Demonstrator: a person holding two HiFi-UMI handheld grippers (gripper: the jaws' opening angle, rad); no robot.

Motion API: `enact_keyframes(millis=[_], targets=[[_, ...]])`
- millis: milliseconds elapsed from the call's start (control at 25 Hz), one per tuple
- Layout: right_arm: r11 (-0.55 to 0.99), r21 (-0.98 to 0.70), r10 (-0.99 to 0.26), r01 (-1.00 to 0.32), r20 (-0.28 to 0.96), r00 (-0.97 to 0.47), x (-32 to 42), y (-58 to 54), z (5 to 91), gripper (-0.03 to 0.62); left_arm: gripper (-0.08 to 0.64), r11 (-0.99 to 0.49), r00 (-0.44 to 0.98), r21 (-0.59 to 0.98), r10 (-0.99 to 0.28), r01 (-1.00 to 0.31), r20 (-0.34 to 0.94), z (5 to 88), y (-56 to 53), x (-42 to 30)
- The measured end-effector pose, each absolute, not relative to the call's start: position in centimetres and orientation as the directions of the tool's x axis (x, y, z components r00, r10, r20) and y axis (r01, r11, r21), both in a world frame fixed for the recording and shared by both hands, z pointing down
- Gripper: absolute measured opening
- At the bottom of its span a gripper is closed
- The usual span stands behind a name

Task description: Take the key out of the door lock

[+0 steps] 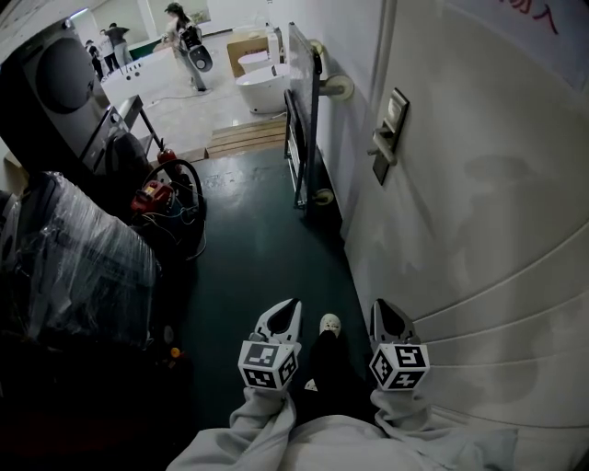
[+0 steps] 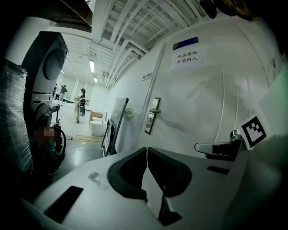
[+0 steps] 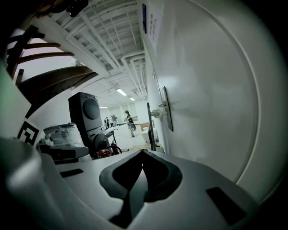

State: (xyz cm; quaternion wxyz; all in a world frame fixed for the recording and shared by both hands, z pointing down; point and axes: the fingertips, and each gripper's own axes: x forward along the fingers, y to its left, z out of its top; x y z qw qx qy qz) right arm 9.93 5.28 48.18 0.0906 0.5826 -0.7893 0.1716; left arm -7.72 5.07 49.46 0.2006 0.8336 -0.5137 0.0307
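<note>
Door lock (image 1: 390,136) sits lower than a sign (image 2: 186,57) reading "库房重地 非请勿入"; left tongs (image 2: 146,149) and right tongs (image 3: 142,152) clenched, empty.

the far room (image 1: 189,101) is bright, lit by long lamps (image 2: 92,66) on the ceiling. the near floor (image 1: 258,258) is dim, and the left corner by it is almost black. soft grey shadows lie on the white door (image 1: 479,212). both gripper views bend round at the edges, with black corners. the far people (image 1: 175,26) look tiny and fuzzy.
</note>
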Motion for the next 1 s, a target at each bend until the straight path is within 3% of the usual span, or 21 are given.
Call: enact_keyframes(millis=[1000], targets=[[0.236, -0.168, -0.911, -0.957, 0.304, -0.278, 12.7, -15.6, 46.6, 0.051, 0.018, -0.463, 0.533, 0.287, -0.806, -0.838, 0.257, 48.5, -16.3, -3.0]])
